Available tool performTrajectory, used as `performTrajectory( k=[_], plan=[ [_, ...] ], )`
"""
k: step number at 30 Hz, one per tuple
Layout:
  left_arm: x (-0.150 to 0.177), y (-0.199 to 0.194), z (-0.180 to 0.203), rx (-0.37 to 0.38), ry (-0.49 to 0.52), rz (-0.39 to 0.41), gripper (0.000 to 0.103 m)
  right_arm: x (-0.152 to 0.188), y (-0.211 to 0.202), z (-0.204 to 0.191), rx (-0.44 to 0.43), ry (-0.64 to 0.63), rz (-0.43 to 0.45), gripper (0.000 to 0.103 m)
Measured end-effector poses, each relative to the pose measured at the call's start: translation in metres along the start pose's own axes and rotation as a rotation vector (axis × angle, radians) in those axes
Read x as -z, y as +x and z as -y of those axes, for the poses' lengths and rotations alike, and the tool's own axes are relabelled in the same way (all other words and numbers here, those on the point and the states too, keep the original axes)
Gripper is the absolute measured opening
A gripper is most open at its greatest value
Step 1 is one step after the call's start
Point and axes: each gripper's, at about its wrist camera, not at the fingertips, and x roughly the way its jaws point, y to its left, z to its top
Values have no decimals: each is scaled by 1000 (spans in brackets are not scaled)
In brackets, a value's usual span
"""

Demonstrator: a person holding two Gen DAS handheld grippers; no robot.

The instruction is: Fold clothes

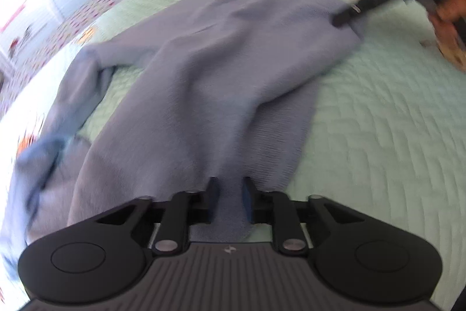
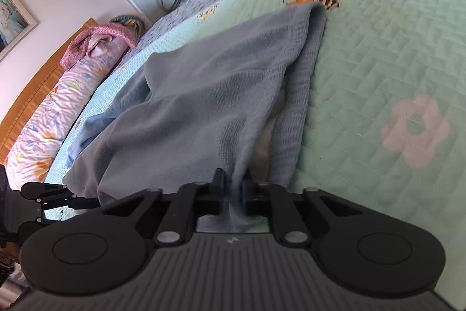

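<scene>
Left claw (image 1: 230, 201): I pinch the blue sweater (image 1: 204, 72) hem | Right claw (image 2: 236, 198): pinches the far hem corner | Location: sweater spread on green bed quilt (image 1: 378, 136) | Progress: I judge folding barely begun; sleeves unfolded.

Matte black left claw (image 1: 230, 201) and right claw (image 2: 233, 194) (ribbed grey housings, silver pivot screws)
</scene>
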Motion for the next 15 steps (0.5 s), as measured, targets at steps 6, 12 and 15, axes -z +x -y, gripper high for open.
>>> performTrajectory(
  k=[6, 12, 15],
  plan=[
    [-14, -31, 29, 123, 178, 38, 2, -23, -56, -25, 127, -108, 125, 7],
    [-11, -49, 61, 368, 273, 54, 3, -26, -97, -27, 114, -133, 62, 8],
    [-8, -42, 59, 338, 221, 37, 4, -11, -84, -8, 97, -41, 23, 15]
  ],
)
